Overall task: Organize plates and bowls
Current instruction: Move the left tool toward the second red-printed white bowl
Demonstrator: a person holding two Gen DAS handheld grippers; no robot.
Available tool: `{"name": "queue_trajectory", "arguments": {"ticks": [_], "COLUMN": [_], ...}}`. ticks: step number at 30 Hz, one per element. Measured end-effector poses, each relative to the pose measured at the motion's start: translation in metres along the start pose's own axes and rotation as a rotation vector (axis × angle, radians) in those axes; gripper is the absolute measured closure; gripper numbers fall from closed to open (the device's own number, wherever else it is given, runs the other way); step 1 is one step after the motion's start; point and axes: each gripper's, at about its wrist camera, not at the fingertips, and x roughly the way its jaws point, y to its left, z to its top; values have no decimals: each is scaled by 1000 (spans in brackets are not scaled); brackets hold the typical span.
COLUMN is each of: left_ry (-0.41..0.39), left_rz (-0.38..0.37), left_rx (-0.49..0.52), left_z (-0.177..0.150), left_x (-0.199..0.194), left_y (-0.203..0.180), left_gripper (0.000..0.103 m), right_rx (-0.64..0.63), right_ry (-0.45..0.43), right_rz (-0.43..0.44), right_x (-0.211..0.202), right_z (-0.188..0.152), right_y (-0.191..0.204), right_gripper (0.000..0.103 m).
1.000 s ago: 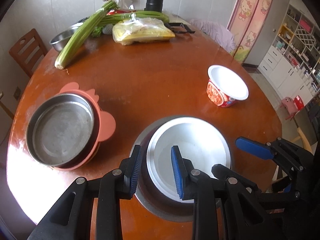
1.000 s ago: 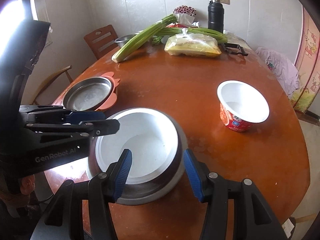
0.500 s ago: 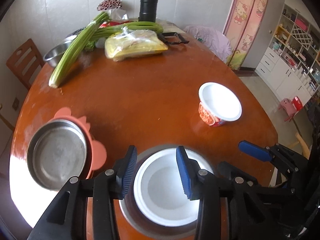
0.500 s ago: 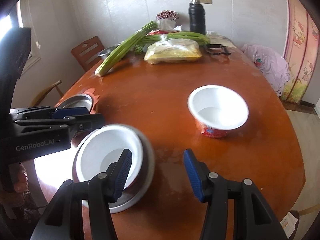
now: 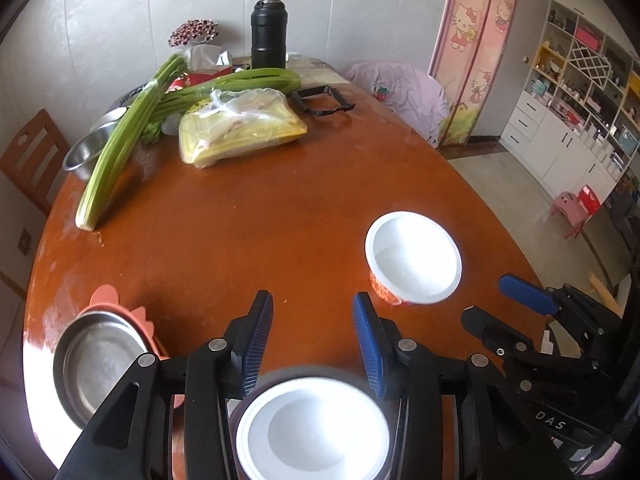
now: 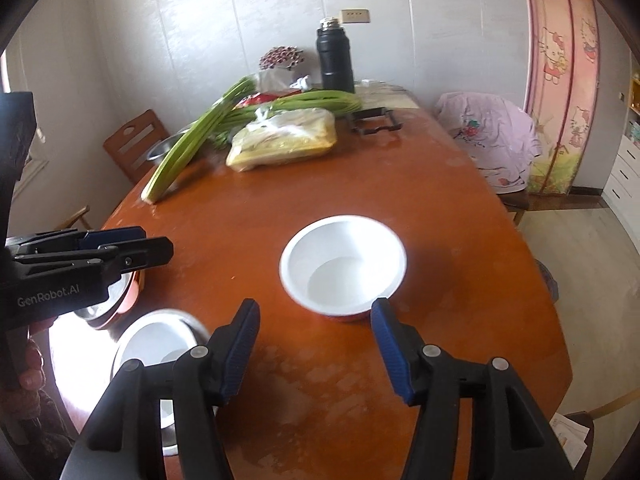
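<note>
Hovering over the wooden table [image 5: 248, 248], left gripper [image 5: 313, 332] has jaws parted, nothing between them; white bowl nested in steel bowl [image 5: 312, 432] sits below its fingers. Right gripper [image 6: 316, 346], jaws just opening wider, empty, with red-sided white bowl [image 6: 343, 266] just beyond. Steel plate on pink plate [image 5: 96, 364] at left edge.

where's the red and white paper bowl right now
The red and white paper bowl stands alone on the wooden table, just ahead of the open right gripper; in the left wrist view it sits right of centre.
</note>
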Motion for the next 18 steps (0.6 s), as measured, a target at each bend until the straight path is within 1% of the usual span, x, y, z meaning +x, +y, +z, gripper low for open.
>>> {"name": "queue_trajectory", "arguments": {"ticks": [3, 12, 18], "left_ry": [7, 3, -9], "left_rz": [-9, -20, -11], "left_rx": [0, 42, 61], "left_z": [9, 31, 41], "left_x": [5, 11, 13], "left_y": [-5, -21, -28], "left_gripper": [60, 60, 60], "right_rx": [19, 44, 50], "right_ry": [-10, -33, -54], "right_rz": [-13, -42, -53], "right_x": [0, -3, -7], "right_z": [7, 24, 35], "right_y": [-9, -24, -30], "right_gripper": [45, 45, 45]}}
